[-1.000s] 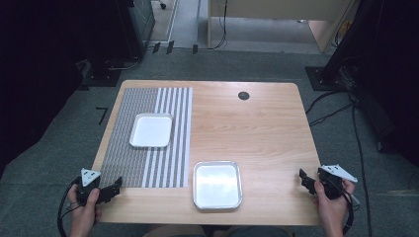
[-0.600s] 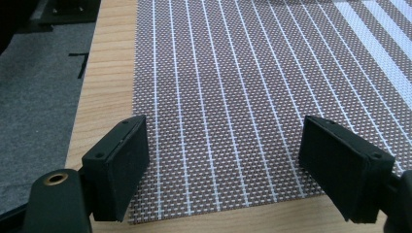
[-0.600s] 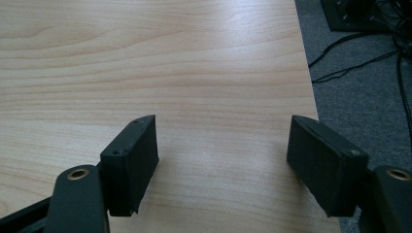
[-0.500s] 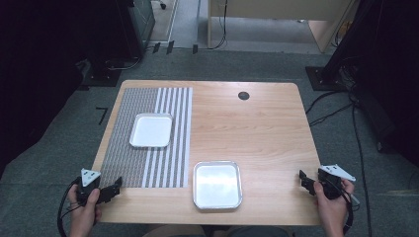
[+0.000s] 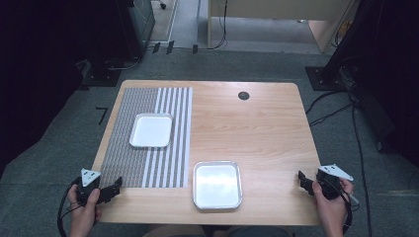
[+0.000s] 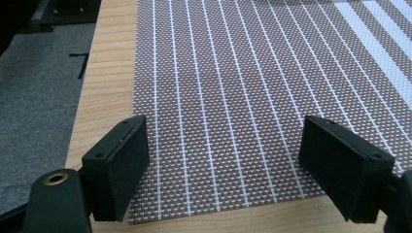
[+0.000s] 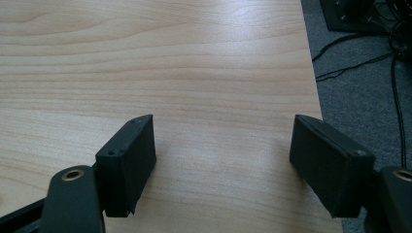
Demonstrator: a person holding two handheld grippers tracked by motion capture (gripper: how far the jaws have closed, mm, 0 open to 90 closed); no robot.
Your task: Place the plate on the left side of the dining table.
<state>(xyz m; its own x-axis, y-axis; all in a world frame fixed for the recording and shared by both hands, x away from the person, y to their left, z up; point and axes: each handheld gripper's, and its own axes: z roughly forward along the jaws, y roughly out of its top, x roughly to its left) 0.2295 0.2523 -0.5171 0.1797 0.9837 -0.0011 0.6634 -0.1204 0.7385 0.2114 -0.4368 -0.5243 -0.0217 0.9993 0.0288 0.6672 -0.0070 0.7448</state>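
Two white metal trays lie on the wooden table (image 5: 257, 133). The smaller tray (image 5: 151, 130) rests on a grey striped placemat (image 5: 121, 153) at the left, and the larger tray (image 5: 217, 184) lies near the front edge. My left gripper (image 5: 117, 183) hovers at the front left corner, open and empty over the placemat (image 6: 233, 73), as the left gripper view (image 6: 223, 145) shows. At the front right edge my right gripper (image 5: 301, 178) is open, and its jaws have just been opening slightly. In the right gripper view (image 7: 223, 145) nothing but bare wood (image 7: 194, 73) lies between them.
A round black cable hole (image 5: 243, 95) sits at the table's far side. Cables (image 5: 356, 128) trail over the grey carpet to the right. Dark furniture (image 5: 123, 29) stands behind the table at the left.
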